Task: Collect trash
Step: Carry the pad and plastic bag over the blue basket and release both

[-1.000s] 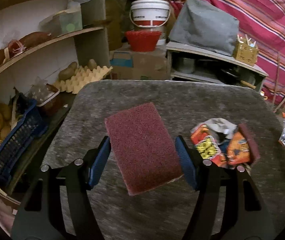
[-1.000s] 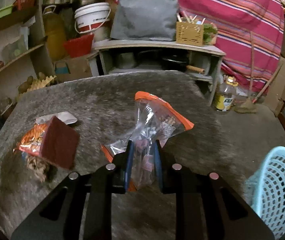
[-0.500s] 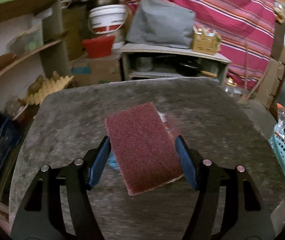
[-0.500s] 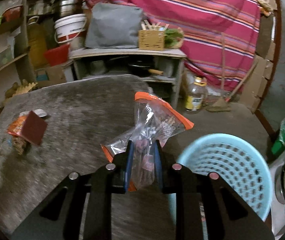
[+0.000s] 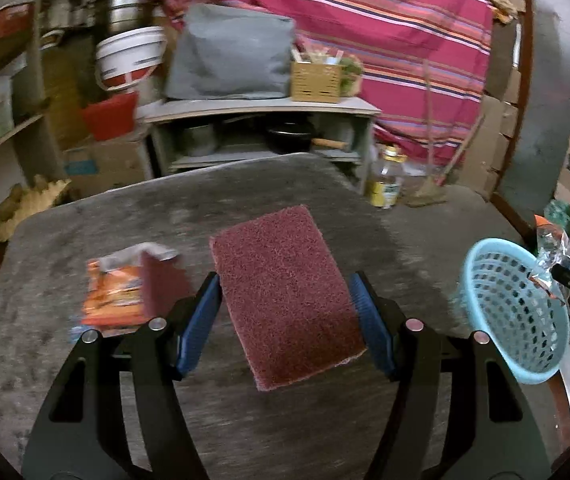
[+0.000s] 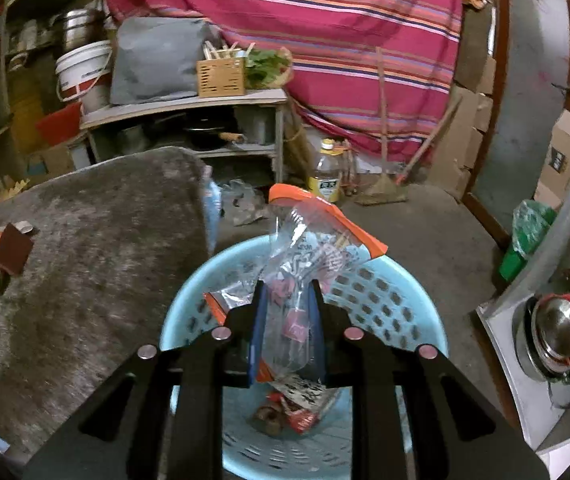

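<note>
over the blue basket (image 6: pixel 385 304) the right gripper (image 6: pixel 287 320) pinches a clear wrapper (image 6: pixel 309 248); left gripper (image 5: pixel 285 316) clamps a maroon scouring pad (image 5: pixel 285 292).

My left gripper (image 5: pixel 285 312) points forward and downward, its jaws set wide with both blue pads pressing the sides of what they carry. My right gripper (image 6: pixel 287 328) tilts down likewise, jaws narrow and pinched on its load.

Scouring pad (image 5: pixel 287 292): maroon, rectangular, held flat above the bench. Plastic bag (image 6: pixel 309 248): clear, orange-edged, crumpled, upright over the basket. Basket (image 6: pixel 413 312): pale blue, perforated, wrappers inside. Snack wrapper (image 5: pixel 115 294): orange, on the bench.
</note>
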Tool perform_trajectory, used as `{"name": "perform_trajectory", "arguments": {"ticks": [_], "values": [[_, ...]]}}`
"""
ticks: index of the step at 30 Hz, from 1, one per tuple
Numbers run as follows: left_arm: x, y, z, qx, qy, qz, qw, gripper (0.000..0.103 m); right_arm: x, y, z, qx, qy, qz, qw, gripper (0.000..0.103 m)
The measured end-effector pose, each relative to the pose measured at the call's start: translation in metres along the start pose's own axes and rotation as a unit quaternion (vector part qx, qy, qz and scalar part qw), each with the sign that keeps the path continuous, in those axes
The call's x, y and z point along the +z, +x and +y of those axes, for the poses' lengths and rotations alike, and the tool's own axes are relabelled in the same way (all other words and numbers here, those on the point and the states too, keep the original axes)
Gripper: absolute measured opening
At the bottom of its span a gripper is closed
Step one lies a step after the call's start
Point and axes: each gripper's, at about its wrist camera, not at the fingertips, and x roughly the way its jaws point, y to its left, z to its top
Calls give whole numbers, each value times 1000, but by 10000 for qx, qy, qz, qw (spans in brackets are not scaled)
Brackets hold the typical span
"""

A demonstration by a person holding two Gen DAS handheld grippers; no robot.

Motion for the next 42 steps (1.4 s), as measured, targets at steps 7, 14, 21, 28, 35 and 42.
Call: {"name": "perform_trajectory", "arguments": {"ticks": [7, 14, 21, 28, 35, 42], "values": [[-2, 13, -81, -438, 419, -146, 9981, 65, -8, 3, -36, 67, 223, -12, 9997, 21], [-8, 28, -148, -864, 766, -191, 9931, 65, -13, 10, -58, 65, 354, 40, 9993, 21], [-10, 41, -193, -1175, 950, -182, 9883, 66, -18, 19, -82, 30, 692, 135, 9975, 21], [-9, 54, -216, -1414, 1097, -126, 9838, 68, -21, 26, -87, -25, 740, 237, 9970, 21], [-4, 51, -205, -1392, 963, -210, 9853, 88, -20, 29, -85, 11, 746, 287, 9968, 21], [1, 37, -157, -1001, 670, -354, 9921, 97, -16, 36, -63, 133, 557, 394, 9976, 25]]}}
